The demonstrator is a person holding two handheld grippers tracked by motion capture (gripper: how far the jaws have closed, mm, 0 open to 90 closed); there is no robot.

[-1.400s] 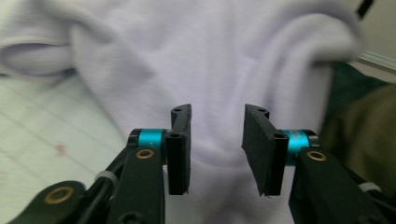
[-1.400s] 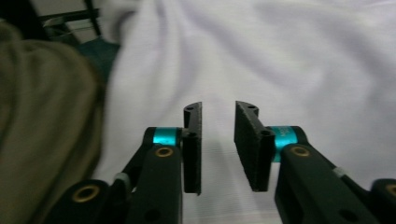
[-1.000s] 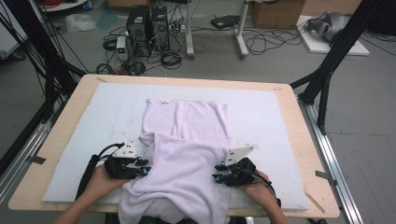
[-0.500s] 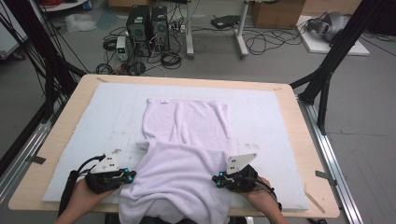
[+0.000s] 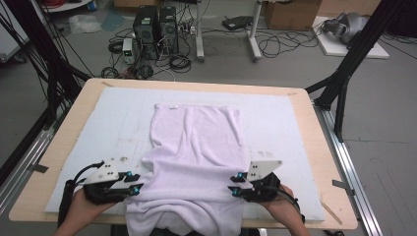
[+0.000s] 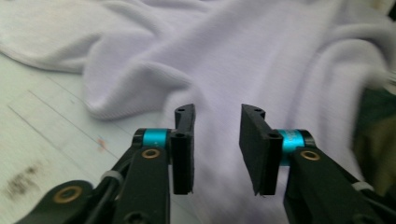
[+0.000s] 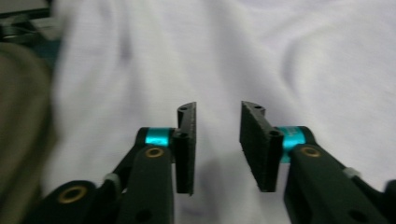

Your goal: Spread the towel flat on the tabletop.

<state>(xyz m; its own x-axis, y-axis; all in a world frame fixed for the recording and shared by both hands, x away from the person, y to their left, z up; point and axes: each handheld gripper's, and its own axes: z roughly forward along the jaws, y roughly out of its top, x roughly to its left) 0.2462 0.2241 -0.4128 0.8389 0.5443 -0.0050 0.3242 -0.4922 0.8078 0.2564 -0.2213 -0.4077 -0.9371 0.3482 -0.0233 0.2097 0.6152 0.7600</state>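
Note:
A pale lilac garment lies lengthwise on the white mat, and its near end is bunched and hangs over the table's front edge. My left gripper sits at the cloth's left edge near the front. It is open: its jaws have just been opening, and nothing is between them. In the left gripper view the left gripper points at rumpled garment. My right gripper is at the cloth's right edge, also open after just opening. In the right gripper view the right gripper has garment beyond its jaws.
The white mat covers most of the wooden table. Black frame posts stand at both sides. Computers and cables lie on the floor beyond the far edge.
Both grippers have drawn back toward the table's near edge, the left one also outward to the left. Both now stand at the cloth's side edges.

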